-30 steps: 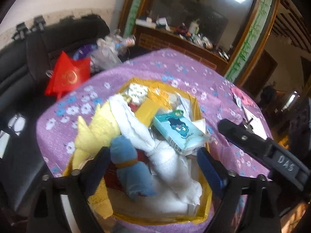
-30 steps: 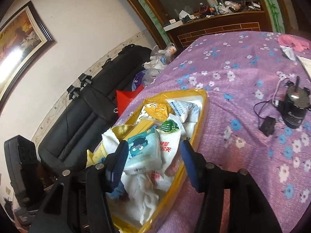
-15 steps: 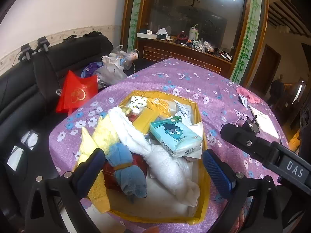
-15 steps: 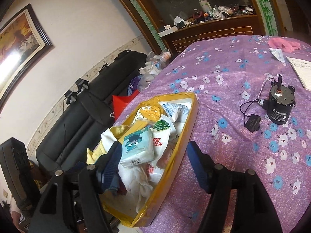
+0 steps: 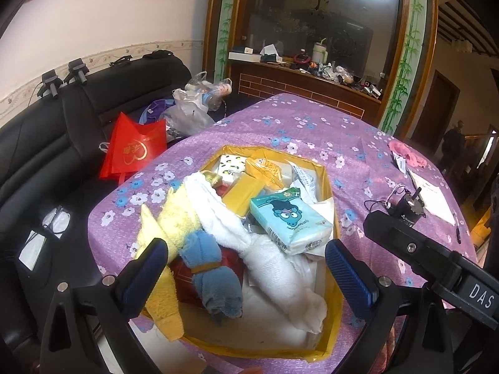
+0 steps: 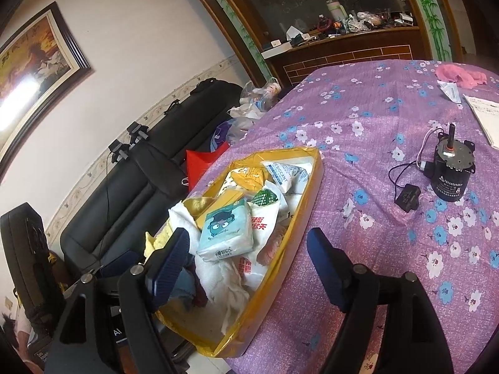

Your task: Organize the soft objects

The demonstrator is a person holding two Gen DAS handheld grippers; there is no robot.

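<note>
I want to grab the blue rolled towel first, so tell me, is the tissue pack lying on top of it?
No, the tissue pack rests on the white towel, apart from the blue rolled towel.

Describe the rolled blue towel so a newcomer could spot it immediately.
Find the yellow tray on the purple flowered tablecloth. At its near end, between the fluffy yellow cloth and the white towel, lies the blue towel. It is the only blue roll, cinched by a yellow band.

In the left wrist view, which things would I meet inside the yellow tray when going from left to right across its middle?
Yellow towel → rolled blue cloth → white towel → teal tissue pack → tray's right rim.
</note>
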